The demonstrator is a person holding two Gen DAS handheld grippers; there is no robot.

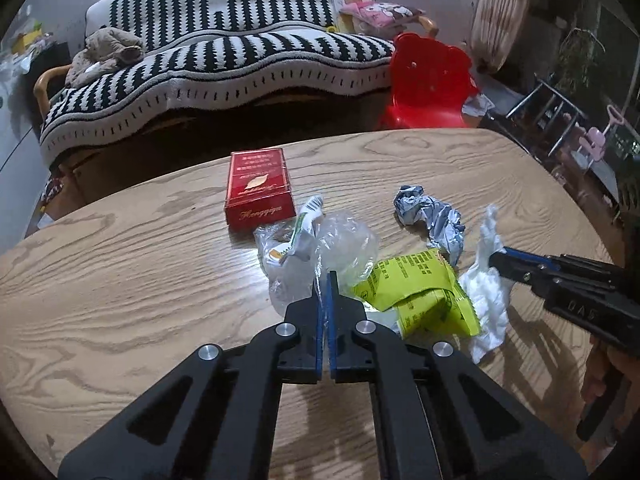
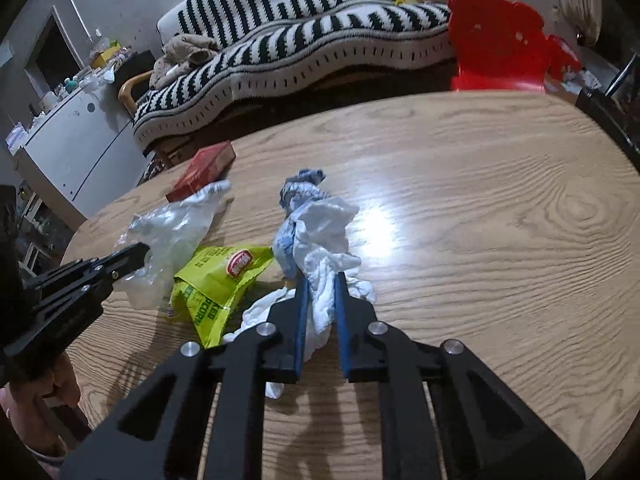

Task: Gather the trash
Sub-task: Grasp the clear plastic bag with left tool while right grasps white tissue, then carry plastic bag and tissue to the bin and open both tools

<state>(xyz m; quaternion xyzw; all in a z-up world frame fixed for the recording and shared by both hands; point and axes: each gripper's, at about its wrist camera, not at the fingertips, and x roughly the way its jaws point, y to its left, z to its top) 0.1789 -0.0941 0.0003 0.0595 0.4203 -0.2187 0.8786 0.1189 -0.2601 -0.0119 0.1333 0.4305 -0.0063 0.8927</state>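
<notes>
Wooden table (image 1: pixel 120 280) strewn with trash: left gripper (image 1: pixel 325 280) clenched on a clear plastic bag (image 1: pixel 344 240), right gripper (image 2: pixel 320 280) pinching a white tissue (image 2: pixel 324 240), beside a yellow-green wrapper (image 1: pixel 420 296).

On the wooden table (image 1: pixel 120 280) lie one red cigarette box (image 1: pixel 258 188), one clear plastic bag (image 1: pixel 344 248), one yellow-green snack wrapper (image 1: pixel 424 296), one crumpled silver-blue wrapper (image 1: pixel 428 216) and one white tissue (image 1: pixel 490 292), with two grippers over them.
</notes>
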